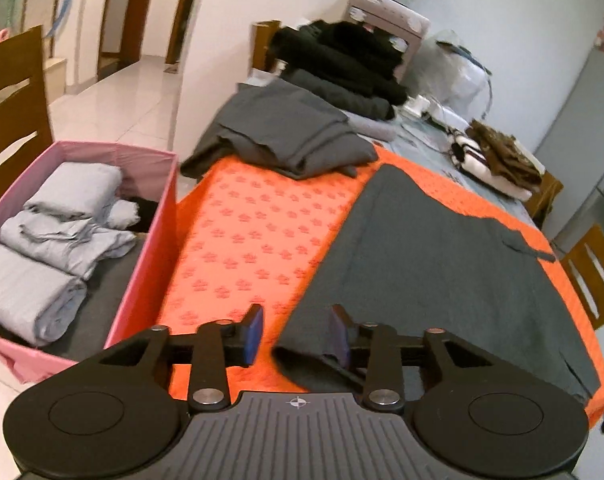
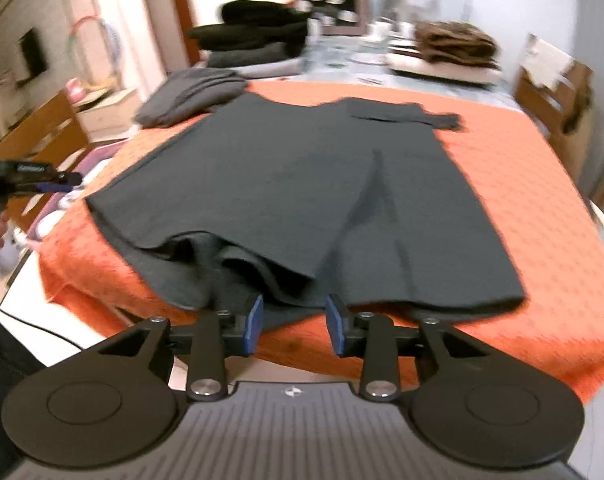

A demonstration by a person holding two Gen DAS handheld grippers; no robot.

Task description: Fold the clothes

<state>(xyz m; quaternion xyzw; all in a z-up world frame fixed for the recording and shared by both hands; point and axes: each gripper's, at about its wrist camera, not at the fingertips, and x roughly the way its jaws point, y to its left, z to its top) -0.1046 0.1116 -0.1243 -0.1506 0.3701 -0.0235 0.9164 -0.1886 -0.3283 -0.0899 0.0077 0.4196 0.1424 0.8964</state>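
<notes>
A dark grey knit garment [image 2: 302, 184], sleeveless by the look of it, lies spread flat on the orange patterned table cover [image 2: 521, 184]. Its hem hangs just over the near edge, rumpled and doubled under at the near-left corner. One long crease runs up the middle. At the far right corner a narrow strip, perhaps a strap, sticks out sideways.

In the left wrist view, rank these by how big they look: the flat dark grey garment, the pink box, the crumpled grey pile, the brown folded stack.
1. Flat dark grey garment, nearest the camera, which may inflate it.
2. Pink box.
3. Crumpled grey pile.
4. Brown folded stack, farthest, so possibly understated.
</notes>
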